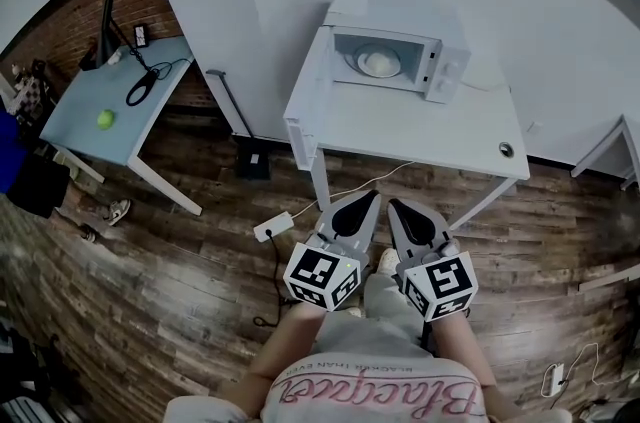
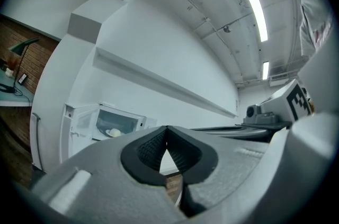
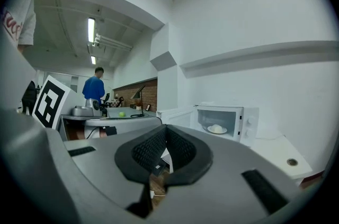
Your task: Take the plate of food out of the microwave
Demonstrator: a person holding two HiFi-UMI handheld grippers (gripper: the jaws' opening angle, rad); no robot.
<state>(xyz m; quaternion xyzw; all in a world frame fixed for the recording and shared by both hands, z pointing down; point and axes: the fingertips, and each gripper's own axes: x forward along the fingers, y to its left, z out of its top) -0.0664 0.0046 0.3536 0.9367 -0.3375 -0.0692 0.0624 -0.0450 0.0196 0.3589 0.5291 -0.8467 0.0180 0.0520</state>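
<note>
Fingers of the left gripper are shown pressed together at their tips with nothing between them; those of the right gripper are likewise closed and empty. Both grippers are held level, side by side, close to the person's body and well apart from the microwave. The plate of food is seen inside the cavity, on the white table, with the door already swung open to the left. The step in hand is judged to be the approach. The table should first be walked up to, and the jaws opened before the cavity is entered. The near rim of the plate is best taken squarely, with the pads seated on the rim rather than on the food. The plate should be kept level as it is drawn out, and the open door kept clear of the left gripper.
</note>
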